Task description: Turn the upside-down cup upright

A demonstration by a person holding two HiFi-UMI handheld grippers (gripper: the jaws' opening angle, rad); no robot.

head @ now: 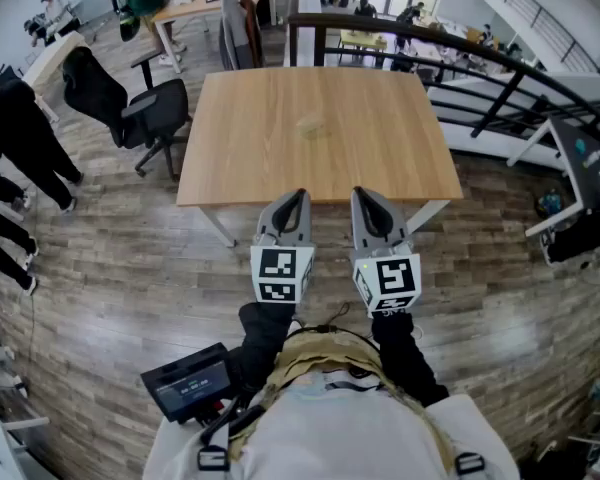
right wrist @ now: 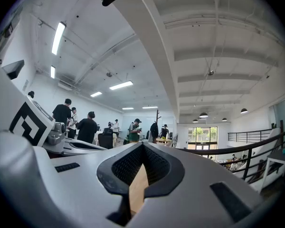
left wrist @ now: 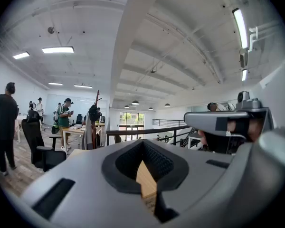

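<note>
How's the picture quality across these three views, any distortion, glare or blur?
Head view: fisheye curves the floor; the table is evenly lit and sharp. Left gripper view: black round vignette, bright ceiling lamps. Right gripper view: same vignette, no motion blur.

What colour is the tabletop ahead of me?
The tabletop is light tan wood grain, seen best in the head view.

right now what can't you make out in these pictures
- Cup: head view, only a faint pale mark at the middle of the table; too small to identify.
- Tabletop: both gripper views, the shut left gripper and right gripper hide all but a sliver.
- Hands: head view, hidden beneath the marker cubes.
</note>
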